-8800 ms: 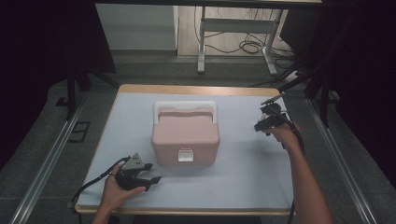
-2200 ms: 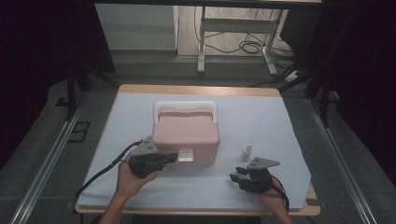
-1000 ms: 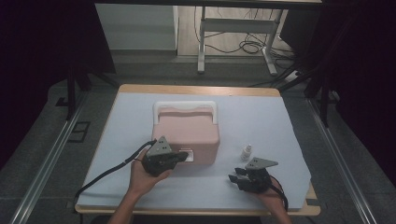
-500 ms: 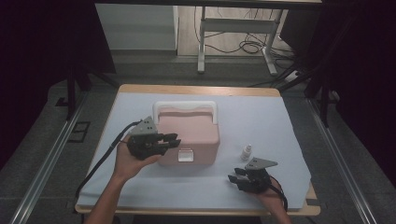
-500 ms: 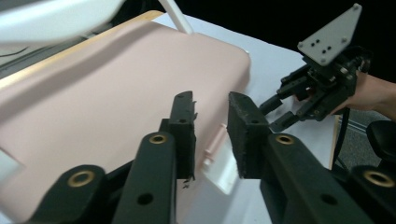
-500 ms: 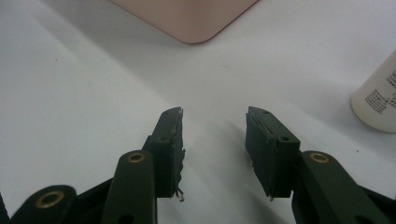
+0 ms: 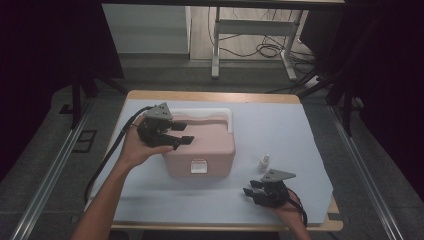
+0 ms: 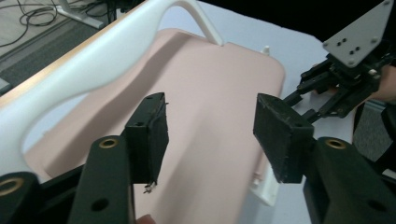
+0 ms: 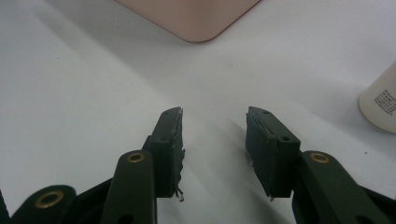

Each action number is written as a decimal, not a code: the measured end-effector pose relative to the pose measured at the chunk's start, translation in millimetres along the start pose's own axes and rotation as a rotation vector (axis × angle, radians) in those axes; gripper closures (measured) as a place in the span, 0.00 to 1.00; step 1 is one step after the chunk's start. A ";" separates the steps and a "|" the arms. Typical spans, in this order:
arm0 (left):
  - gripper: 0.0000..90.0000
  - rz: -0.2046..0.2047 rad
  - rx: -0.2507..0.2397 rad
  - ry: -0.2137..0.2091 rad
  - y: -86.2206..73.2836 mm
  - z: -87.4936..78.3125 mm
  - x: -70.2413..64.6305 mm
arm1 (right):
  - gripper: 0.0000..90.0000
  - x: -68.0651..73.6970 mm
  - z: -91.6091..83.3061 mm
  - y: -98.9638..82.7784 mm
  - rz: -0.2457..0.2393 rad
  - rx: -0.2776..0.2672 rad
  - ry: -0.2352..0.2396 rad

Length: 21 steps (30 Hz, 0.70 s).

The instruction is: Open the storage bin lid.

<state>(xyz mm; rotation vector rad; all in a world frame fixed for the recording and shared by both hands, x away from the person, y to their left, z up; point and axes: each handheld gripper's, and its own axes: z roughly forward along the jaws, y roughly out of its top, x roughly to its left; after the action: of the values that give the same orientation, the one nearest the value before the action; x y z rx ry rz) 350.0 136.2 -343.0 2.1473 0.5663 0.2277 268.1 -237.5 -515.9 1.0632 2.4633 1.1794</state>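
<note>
- The left hand-held gripper (image 7: pixel 172 139) is held up over the left part of the box (image 7: pixel 200 145), jaws spread wide with nothing between them. In the left gripper view its pads (image 8: pixel 148 136) frame the pink lid, with the white handle (image 8: pixel 84 60) arching off to one side. My guess is that it is lined up this way to reach the handle or lid next.
- The right hand-held gripper (image 7: pixel 256 192) rests low on the counter (image 7: pixel 280 125) near the front right corner, also released and empty. Its pads (image 9: pixel 170 149) point across bare white surface toward a corner of the box (image 9: pixel 196 18), which suggests it is parked out of the way while the left works.
- The box sits mid-counter, lid down, its white latch (image 7: pixel 198 166) facing the person; it looks closed.
- A small white bottle (image 7: pixel 263 161) stands upright between the box and the right hand-held gripper, near both but touching neither. Probably it waits there to go into the box once that is open.
</note>
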 end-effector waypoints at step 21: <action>0.42 0.038 0.091 -0.020 39.5 -6.9 48.7 | 0.61 1.7 0.9 -0.2 -0.005 0.002 0.000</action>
<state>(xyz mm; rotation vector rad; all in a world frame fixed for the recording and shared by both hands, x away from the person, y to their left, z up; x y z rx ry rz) 402.8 144.2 -309.3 2.2469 0.5336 0.2041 267.2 -235.9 -516.4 1.0568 2.4666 1.1754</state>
